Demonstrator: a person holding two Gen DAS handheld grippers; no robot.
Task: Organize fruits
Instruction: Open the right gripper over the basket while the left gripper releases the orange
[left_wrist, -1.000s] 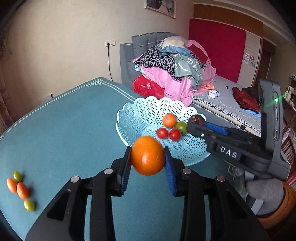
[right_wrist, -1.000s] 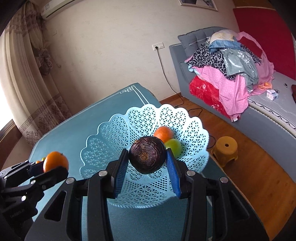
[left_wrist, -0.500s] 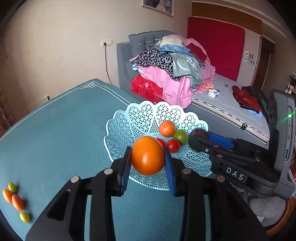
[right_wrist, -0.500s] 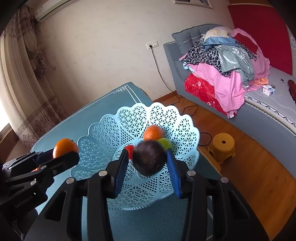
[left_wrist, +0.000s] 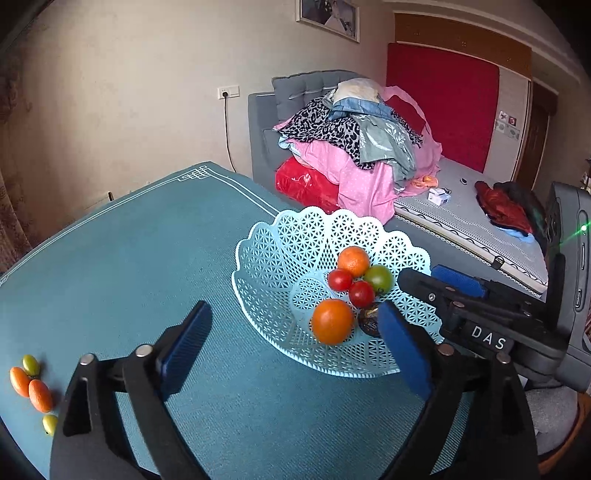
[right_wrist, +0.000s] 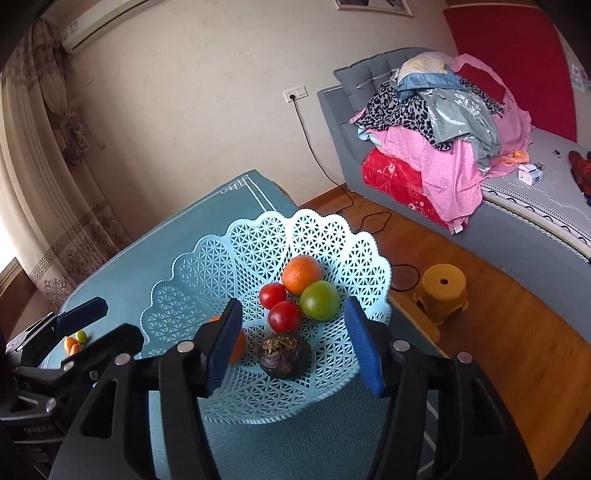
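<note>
A light blue lattice basket (left_wrist: 280, 258) (right_wrist: 229, 254) stands on the teal table. In it lie an orange (left_wrist: 332, 321), half hidden behind a finger in the right wrist view (right_wrist: 238, 345), a dark wrinkled fruit (right_wrist: 283, 355) (left_wrist: 369, 322), another orange (left_wrist: 353, 260) (right_wrist: 302, 274), two red tomatoes (left_wrist: 351, 286) (right_wrist: 279, 306) and a green one (left_wrist: 378, 278) (right_wrist: 320, 305). My left gripper (left_wrist: 291, 350) is open and empty at the basket's near edge. My right gripper (right_wrist: 293, 347) is open and empty over the dark fruit.
Several small orange and green fruits (left_wrist: 33, 384) (right_wrist: 75, 341) lie near the table's left edge. A bed with piled clothes (left_wrist: 354, 147) stands behind. A yellow stool (right_wrist: 441, 291) stands on the wooden floor right of the table.
Both grippers have opened. The left one let go of the orange and the right one let go of the dark fruit; both fruits now lie in the basket.
</note>
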